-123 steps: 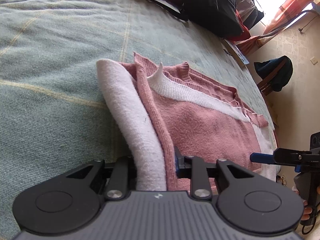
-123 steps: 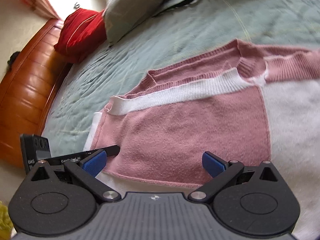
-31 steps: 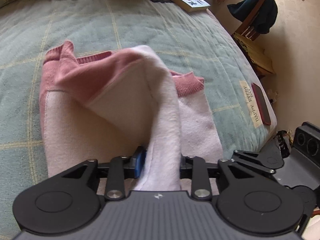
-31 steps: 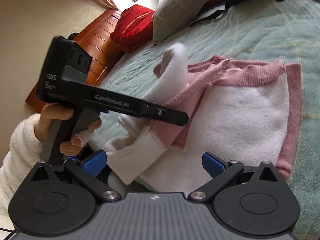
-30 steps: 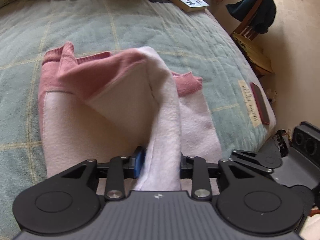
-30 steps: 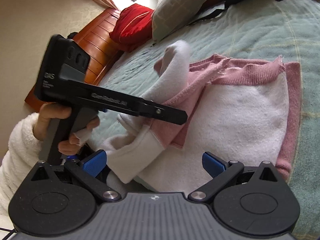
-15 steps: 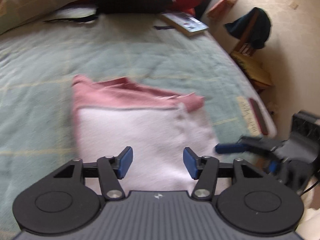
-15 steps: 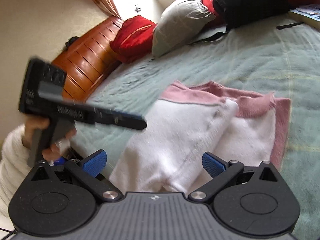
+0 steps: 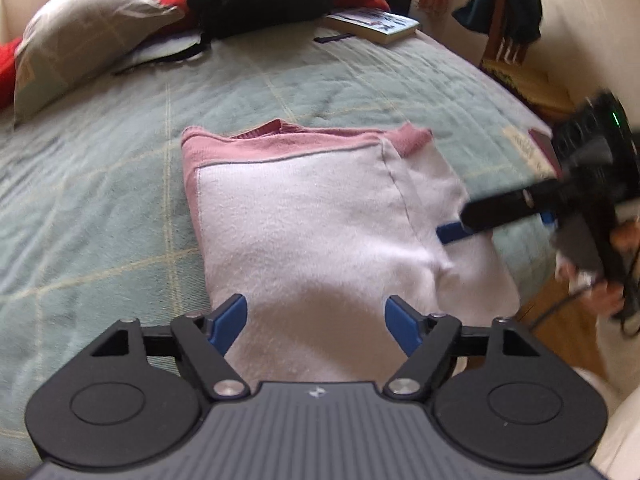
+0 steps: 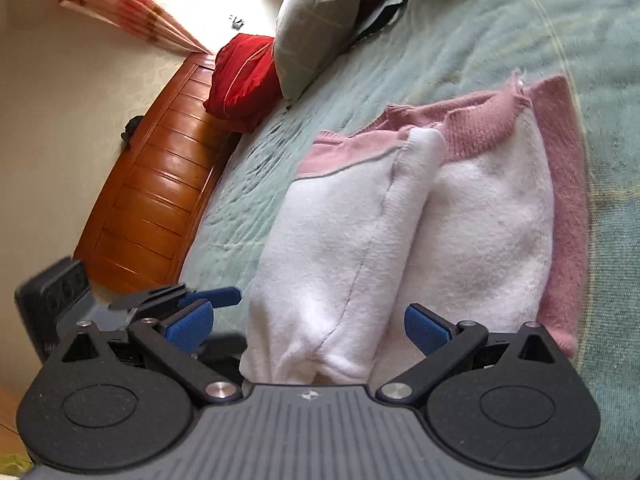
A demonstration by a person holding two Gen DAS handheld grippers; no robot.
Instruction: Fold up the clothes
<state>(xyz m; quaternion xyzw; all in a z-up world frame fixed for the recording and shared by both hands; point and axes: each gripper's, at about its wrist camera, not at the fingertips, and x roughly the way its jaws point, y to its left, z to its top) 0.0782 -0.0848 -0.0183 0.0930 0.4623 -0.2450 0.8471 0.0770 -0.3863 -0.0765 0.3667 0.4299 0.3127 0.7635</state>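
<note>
left gripper [image 9: 316, 322]: jaws opening, nothing pinched, sweater's near end under the gap | right gripper [image 10: 306, 326]: jaws wide, empty, also at the near end | sweater [image 9: 320, 216]: folded, flat on green bedspread [image 9: 100, 184], long axis running from both grippers toward its pink collar; left nearer | containers: none seen

No lettering can be read anywhere. The book [image 9: 372, 24] at the far end of the bed [image 9: 120, 184] has a printed cover too blurred to make out, and the label [image 9: 524, 150] at the bed's right edge is smeared.
</note>
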